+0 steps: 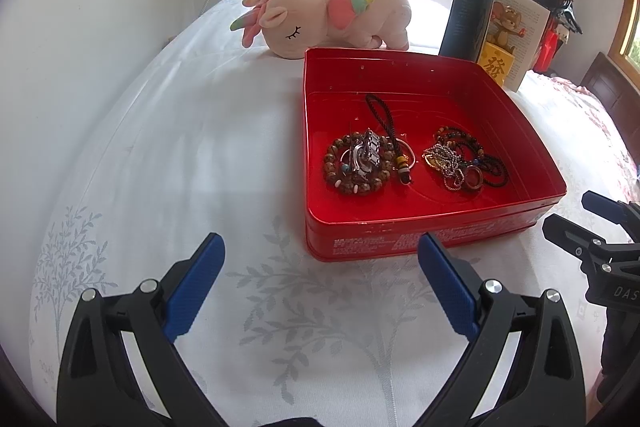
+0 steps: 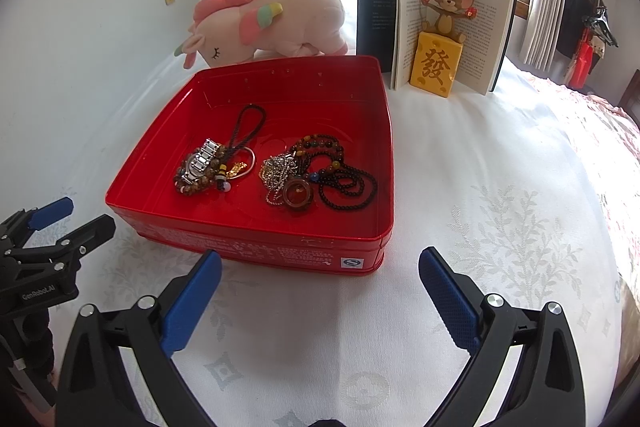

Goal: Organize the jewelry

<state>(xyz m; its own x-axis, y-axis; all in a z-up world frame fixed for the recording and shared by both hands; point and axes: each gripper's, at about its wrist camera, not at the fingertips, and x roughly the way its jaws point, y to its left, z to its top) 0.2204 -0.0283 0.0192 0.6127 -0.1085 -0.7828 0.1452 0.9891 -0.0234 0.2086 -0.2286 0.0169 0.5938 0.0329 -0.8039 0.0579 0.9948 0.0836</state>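
A red tin box point(image 1: 440, 239) point(image 2: 248, 243) stands on the white bedspread. Inside it lie two heaps of jewelry. The left heap holds a wooden bead bracelet point(image 1: 334, 167), a silver watch point(image 1: 366, 153) point(image 2: 200, 159) and a dark cord charm point(image 1: 380, 111) point(image 2: 244, 131). The right heap holds a silver chain point(image 1: 444, 157) point(image 2: 280, 171), a round amber pendant point(image 2: 295, 195) and dark bead necklaces point(image 1: 486, 163) point(image 2: 344, 179). My left gripper point(image 1: 322, 251) is open and empty in front of the box. My right gripper point(image 2: 320, 271) is open and empty at the box's front right.
A pink plush unicorn point(image 1: 332, 15) point(image 2: 272, 19) lies behind the box. An open book point(image 2: 448, 19) stands upright with a mouse figurine on a yellow block point(image 2: 436, 67) in front of it. A wall is at left, windows at the back.
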